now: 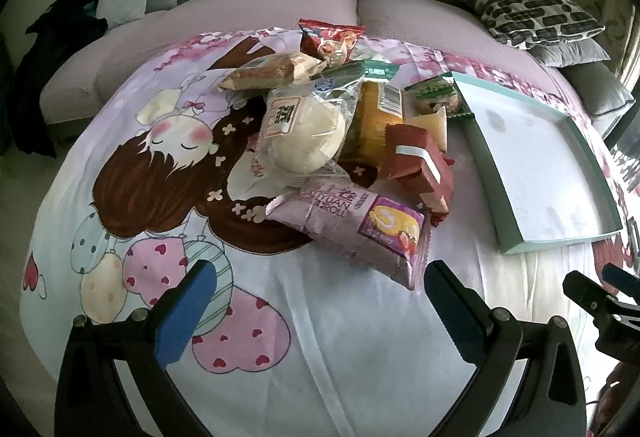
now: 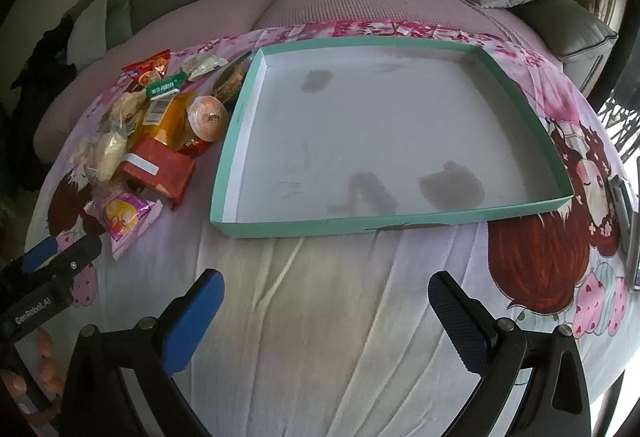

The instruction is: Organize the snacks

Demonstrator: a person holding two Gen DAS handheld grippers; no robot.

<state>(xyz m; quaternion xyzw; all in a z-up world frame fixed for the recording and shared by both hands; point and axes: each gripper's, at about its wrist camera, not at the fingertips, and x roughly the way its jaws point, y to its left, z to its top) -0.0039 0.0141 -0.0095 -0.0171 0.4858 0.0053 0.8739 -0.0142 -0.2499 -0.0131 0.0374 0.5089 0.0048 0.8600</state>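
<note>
Sitting untouched beside the empty teal tray (image 2: 224, 197), the snack pile (image 1: 340, 129) awaits sorting (left gripper (image 1: 320, 301) and right gripper (image 2: 326, 313) both gape, holding nothing).

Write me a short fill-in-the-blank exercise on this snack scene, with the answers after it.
1. The teal tray holds ____ snacks.
2. The pink swiss roll pack lies nearest the ____ gripper.
3. Both the left gripper and the right gripper have their jaws ____.
4. The red box has a ____ stripe.

Answers: no; left; open; white
</note>
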